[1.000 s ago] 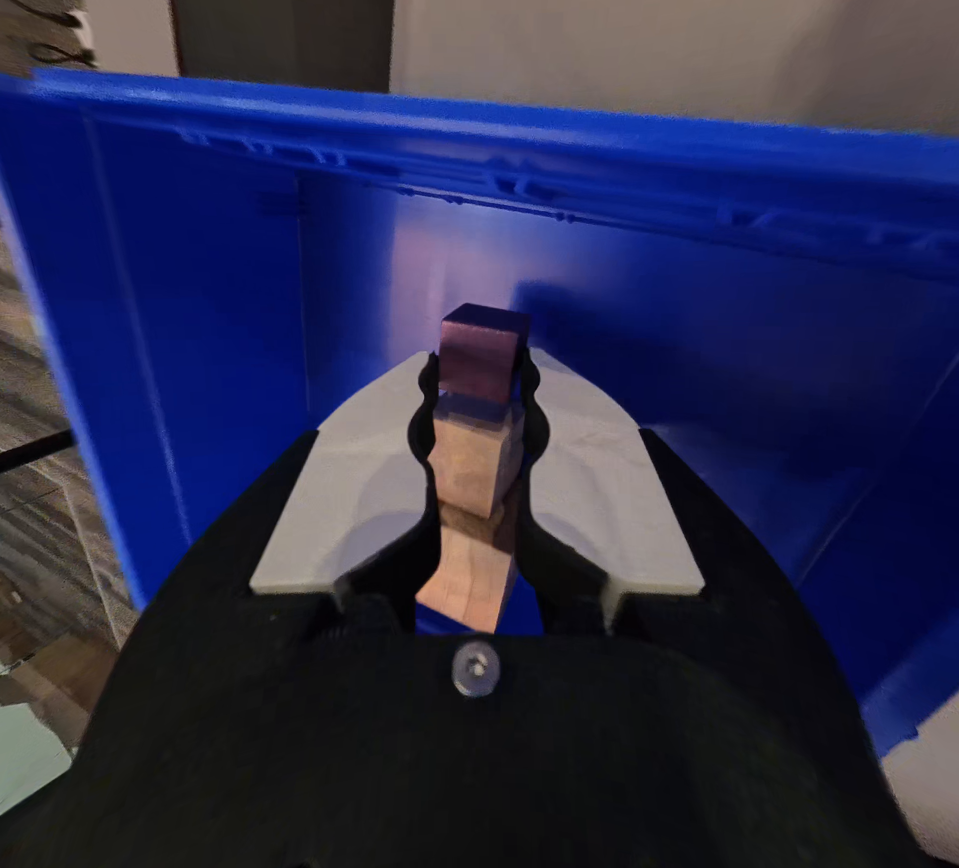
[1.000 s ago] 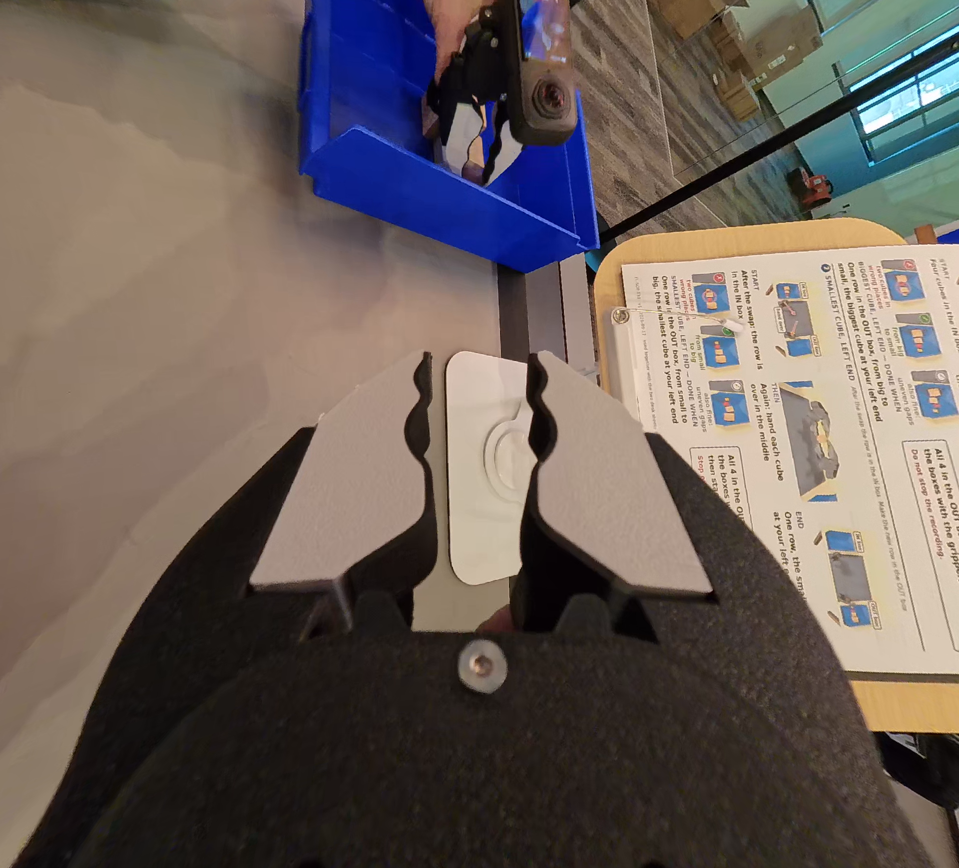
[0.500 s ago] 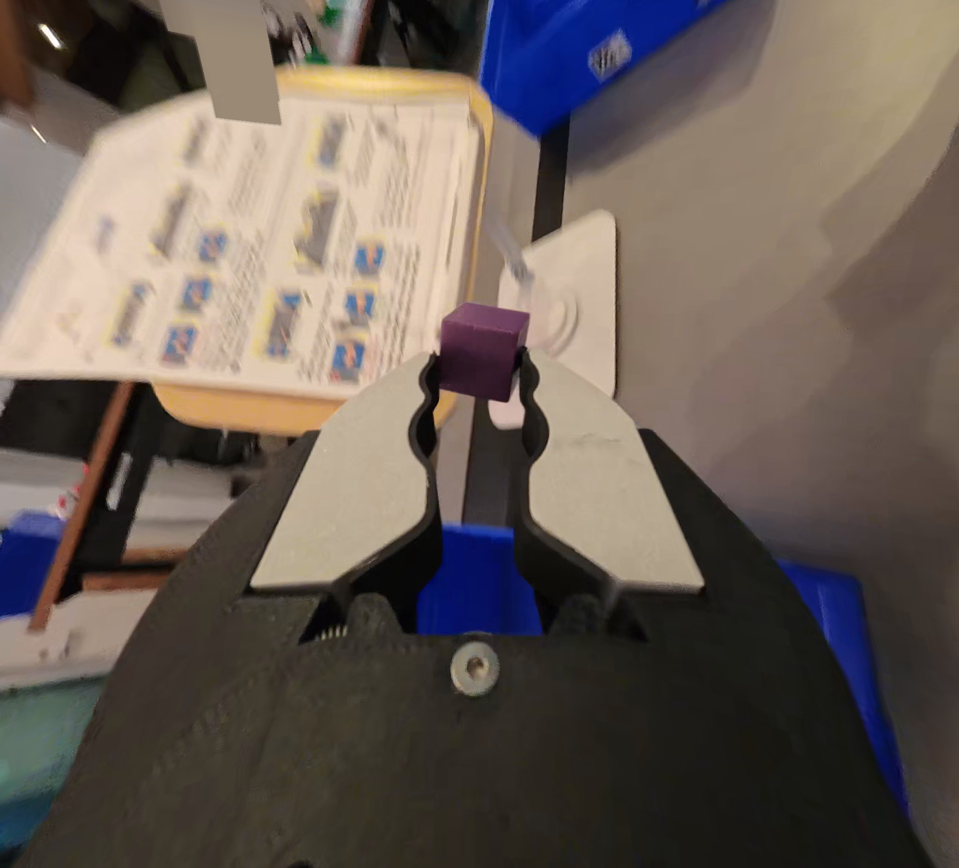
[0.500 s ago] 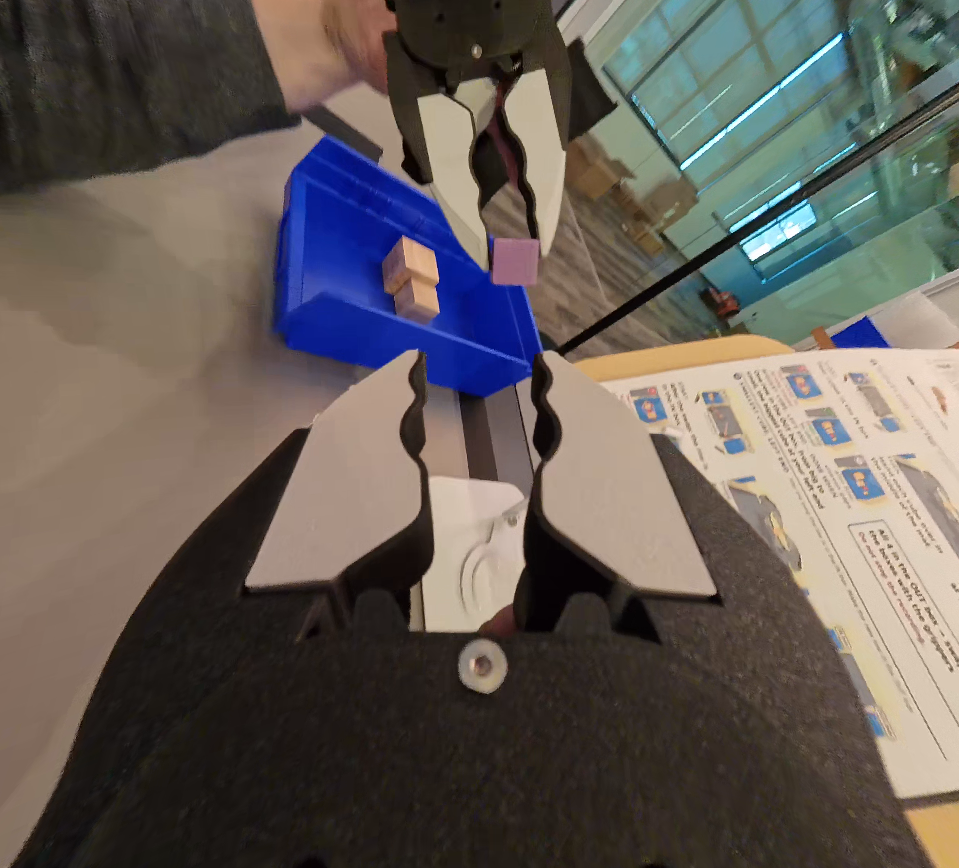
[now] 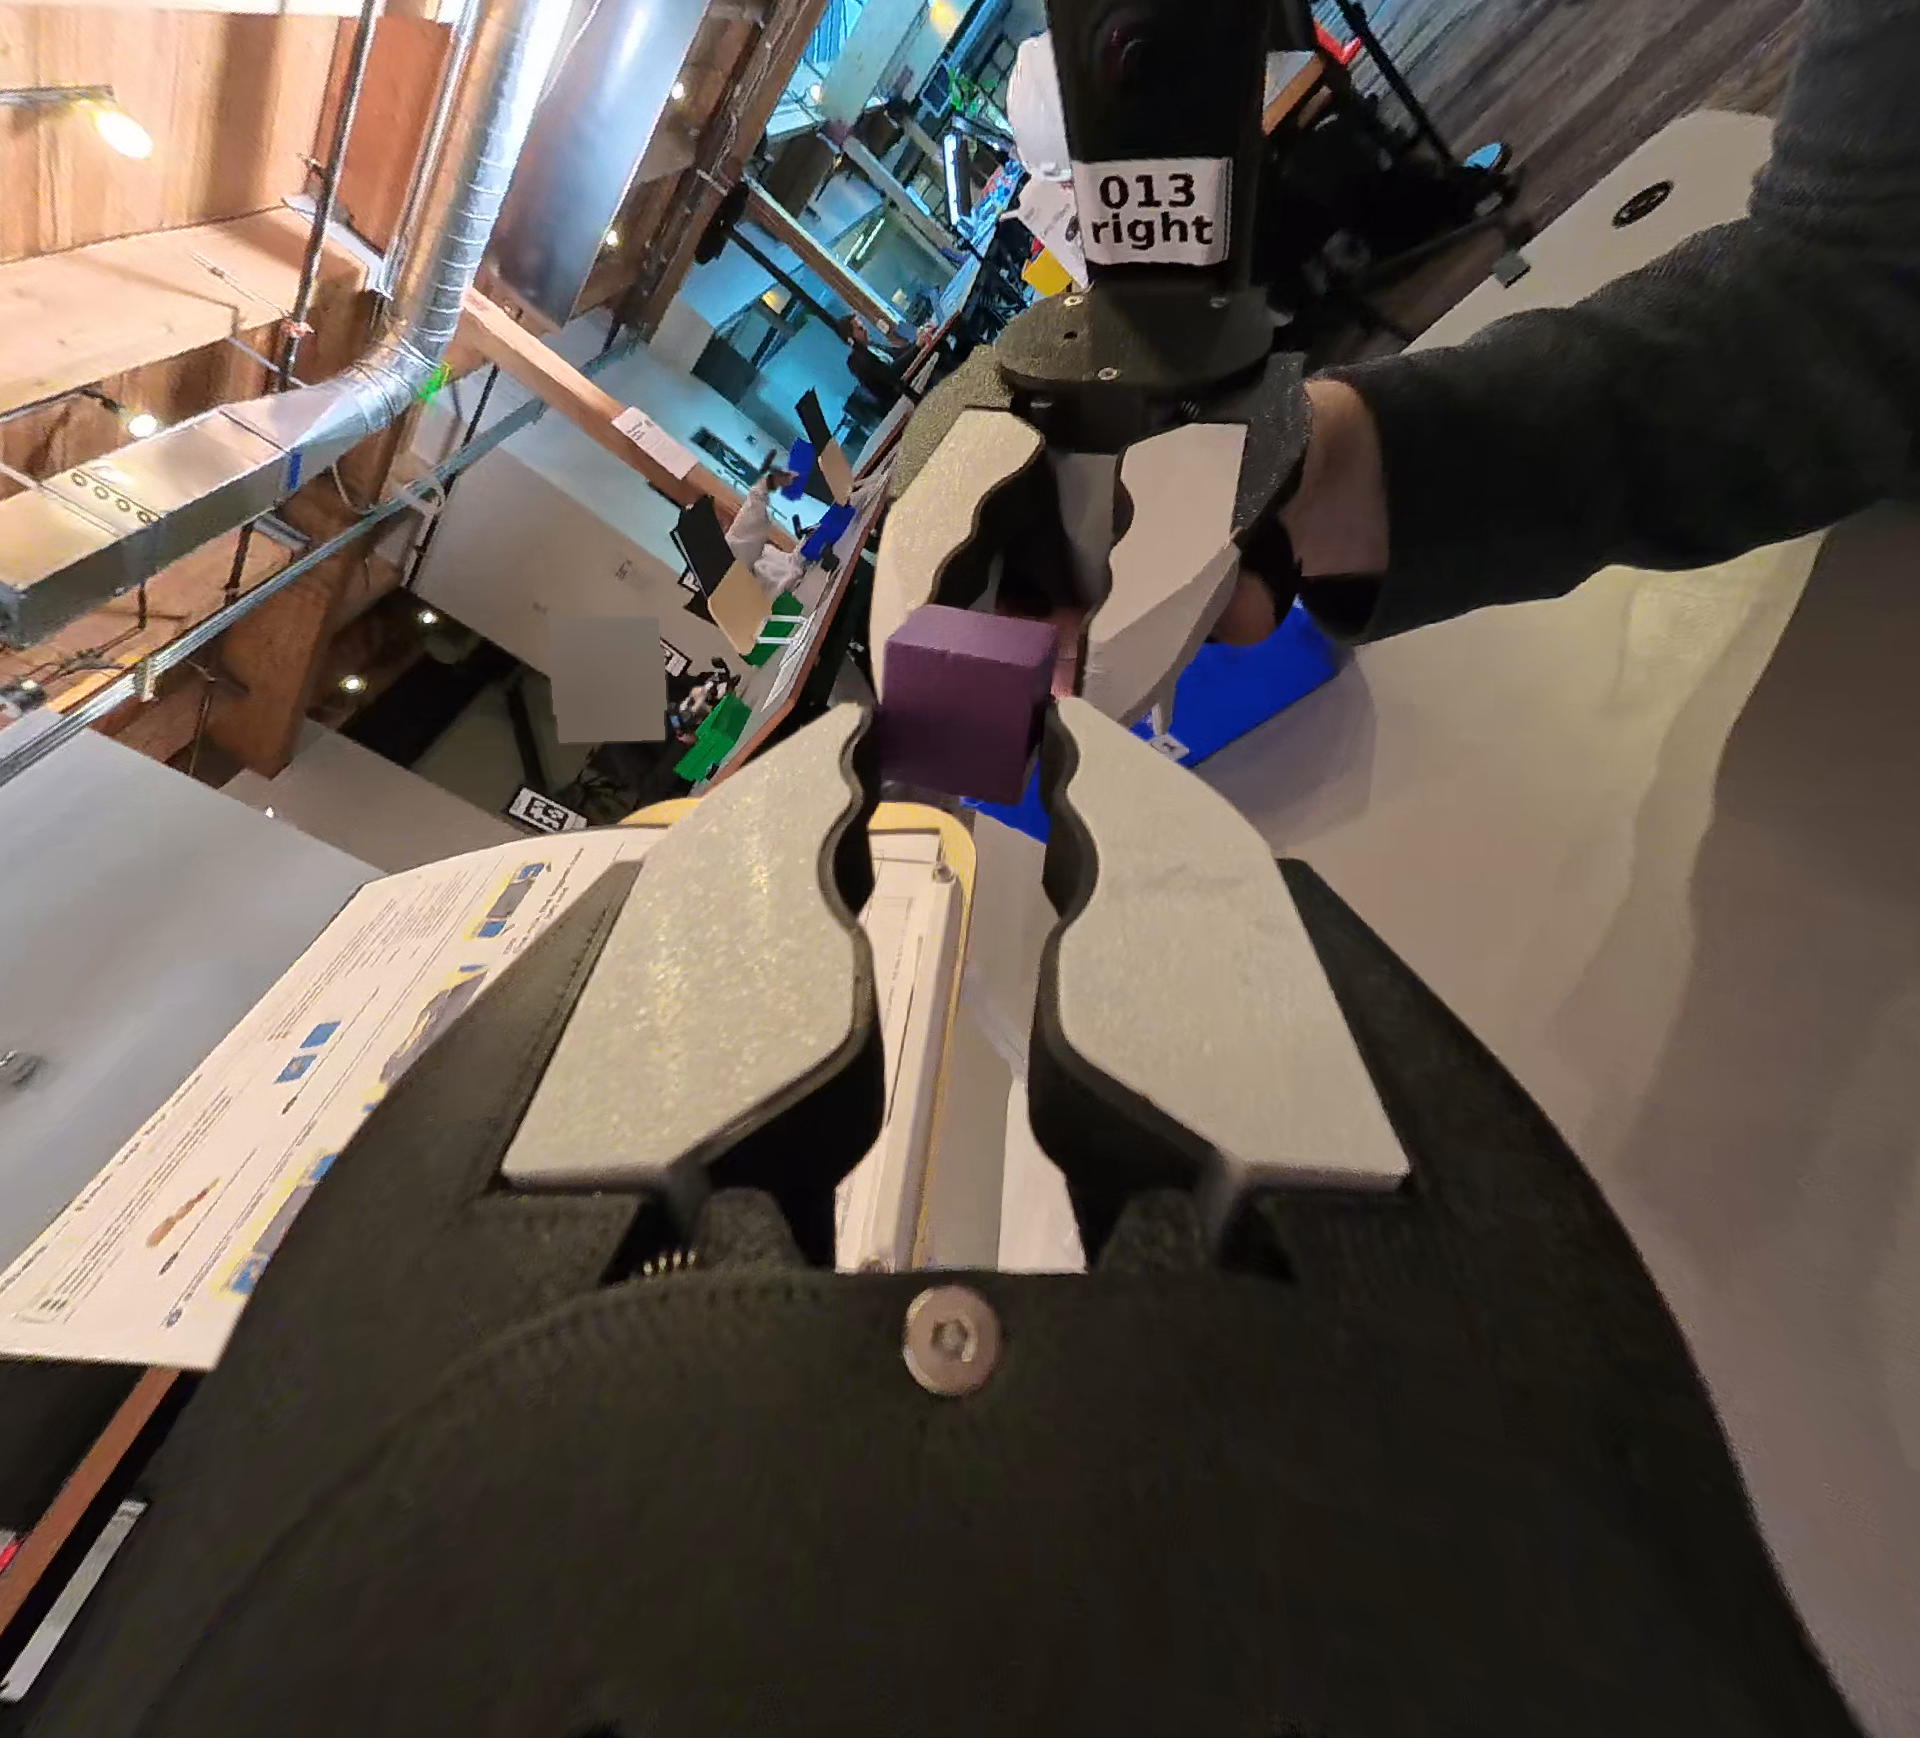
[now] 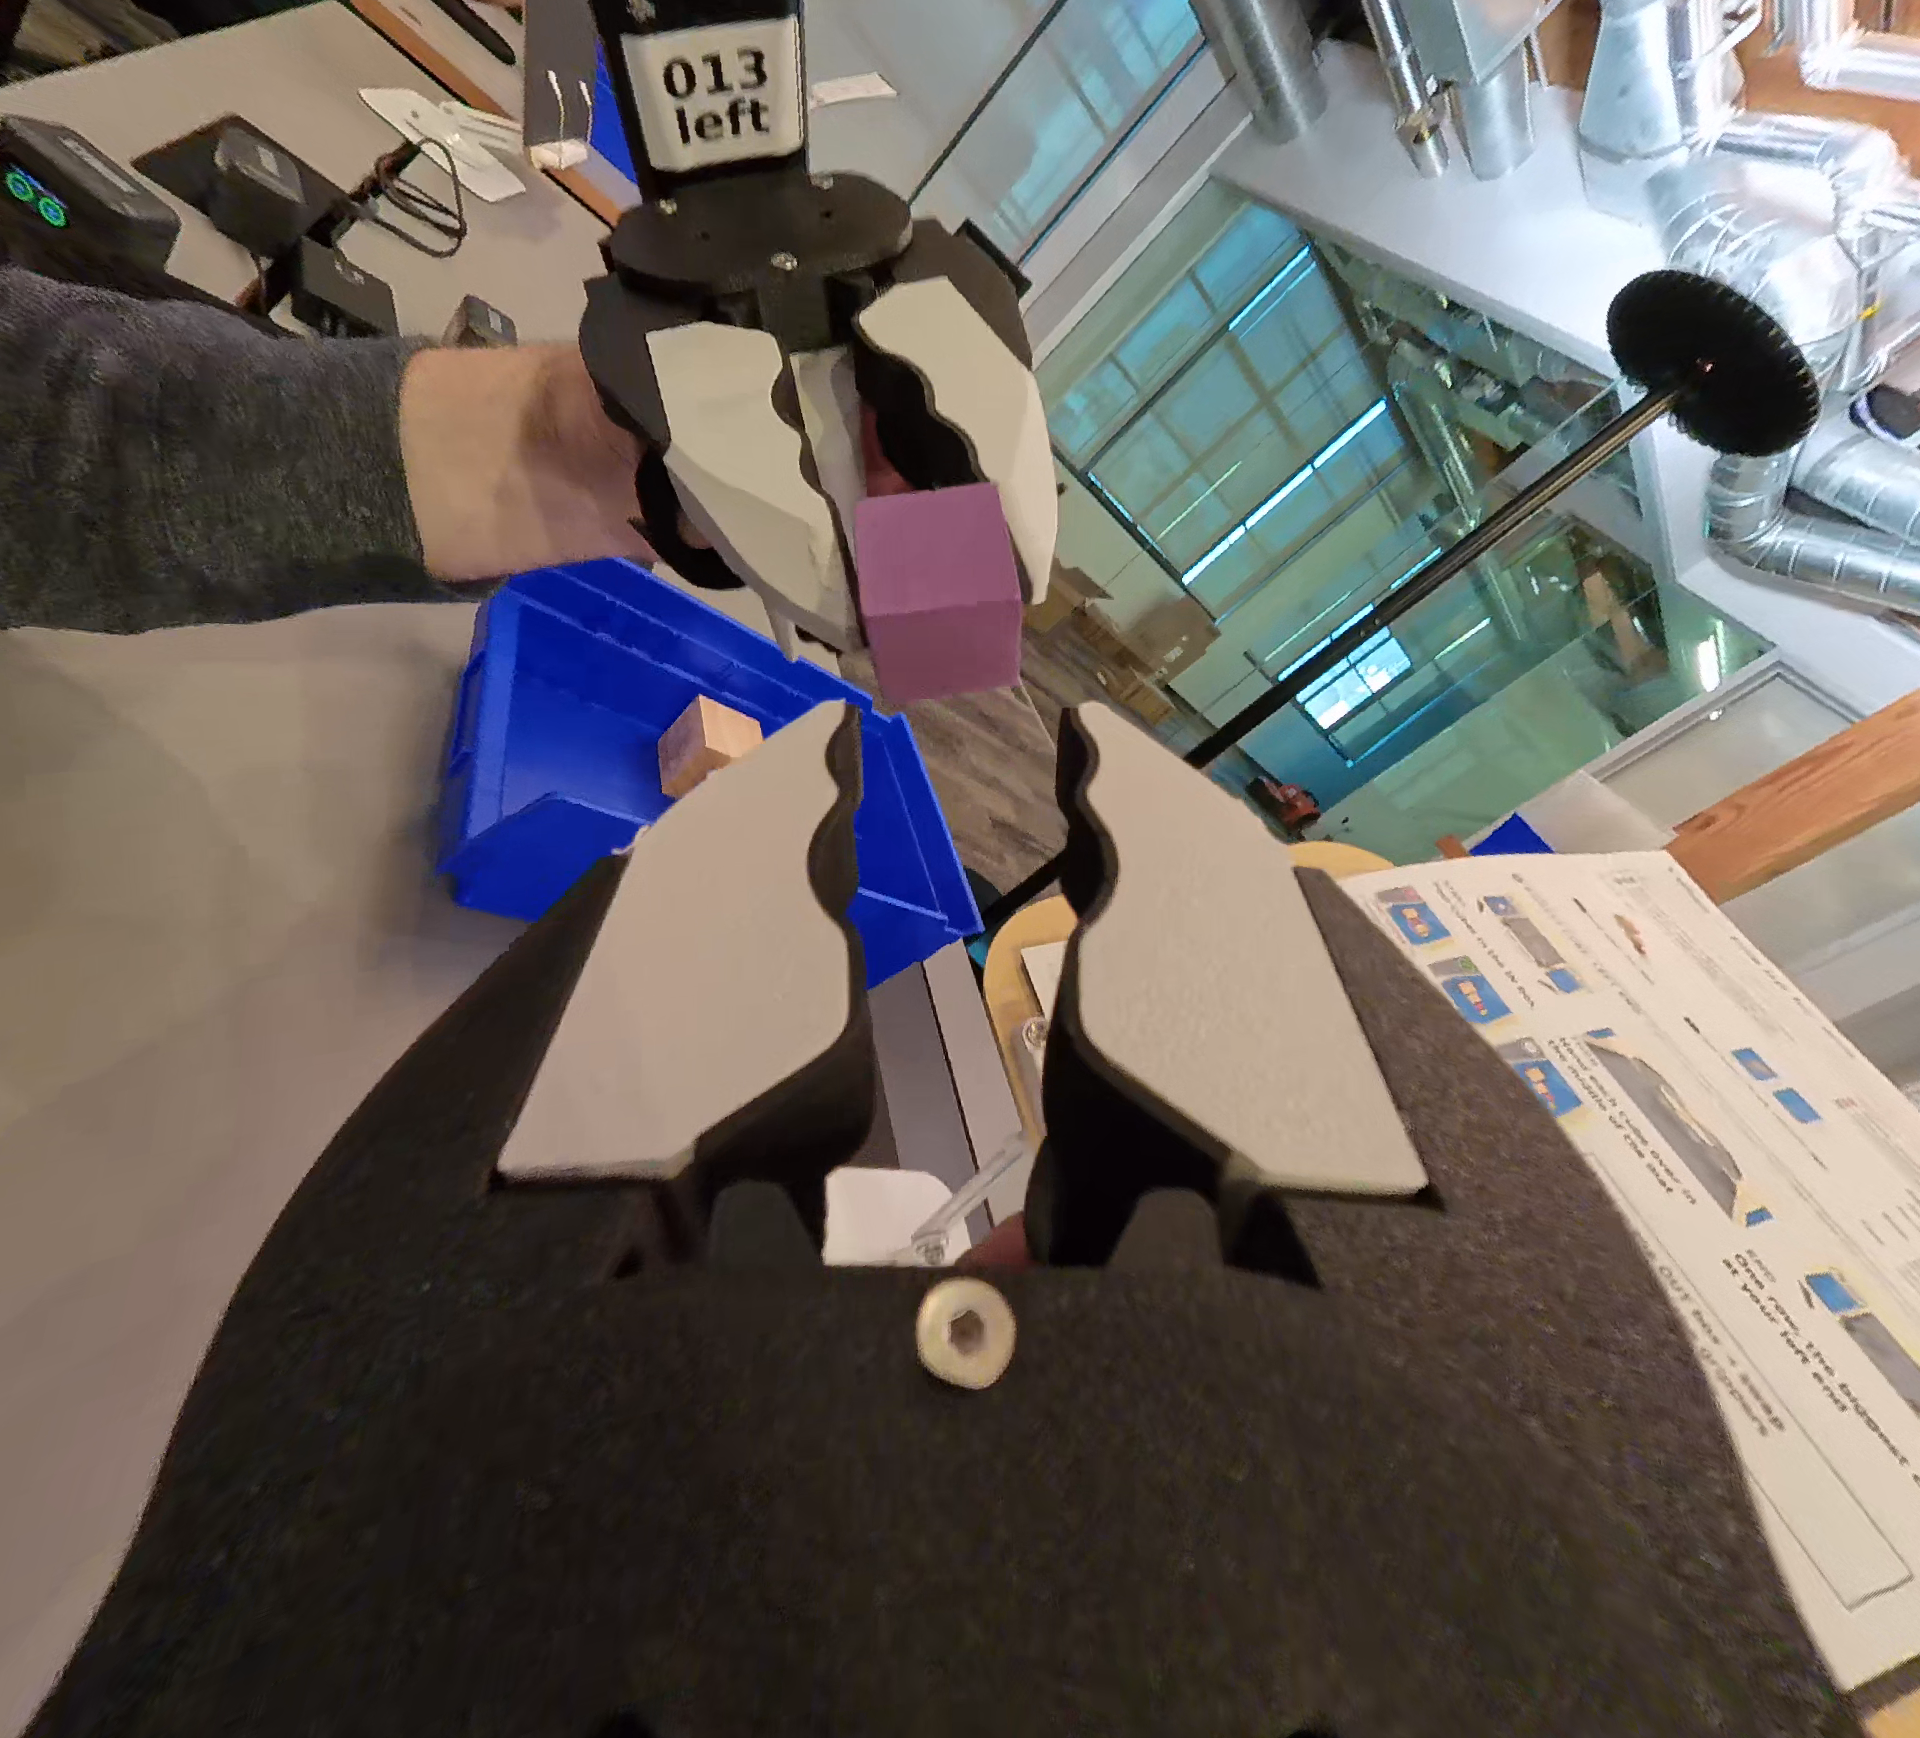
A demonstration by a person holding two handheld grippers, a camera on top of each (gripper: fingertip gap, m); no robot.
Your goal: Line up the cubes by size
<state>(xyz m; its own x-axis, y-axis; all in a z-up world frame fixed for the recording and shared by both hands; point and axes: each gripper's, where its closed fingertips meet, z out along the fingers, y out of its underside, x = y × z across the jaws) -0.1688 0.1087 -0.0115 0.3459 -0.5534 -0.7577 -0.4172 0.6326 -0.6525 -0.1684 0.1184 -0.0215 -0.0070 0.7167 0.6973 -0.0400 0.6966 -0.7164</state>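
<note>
Left gripper (image 5: pixel 958 732): jaws closed on the purple cube (image 5: pixel 961 701), both pads pressed against its side faces right at the fingertips. Cube sits at frame centre in the left wrist view, lifted clear of the table (image 5: pixel 1558 857). Right wrist view confirms it: the left gripper (image 6: pixel 914 587) hangs in the upper centre of frame, pointing down toward the camera, with the purple cube (image 6: pixel 935 592) pinched at its tips and jutting out below them.

Right gripper (image 6: pixel 961 732): jaws parted about a cube's width, nothing between the pads. Its fingertips sit just below the purple cube in the right wrist view, apart from it. In the left wrist view the right gripper (image 5: pixel 1039 608) faces the camera from upper centre, its tips just behind the cube; whether they touch it I cannot tell from that angle.

Blue bin (image 6: pixel 582 753): on the table, left of centre in the right wrist view. One wooden cube (image 6: pixel 707 743) shows inside it, partly hidden by the right gripper's left finger. Other cubes in the bin, if any, are covered.

A second blue bin (image 5: pixel 1236 691) shows just right of centre in the left wrist view, behind the right gripper.

Printed instruction sheet (image 6: pixel 1662 1117) lies at lower right of the right wrist view, on a light wooden board (image 6: pixel 1013 950) beside the table.
</note>
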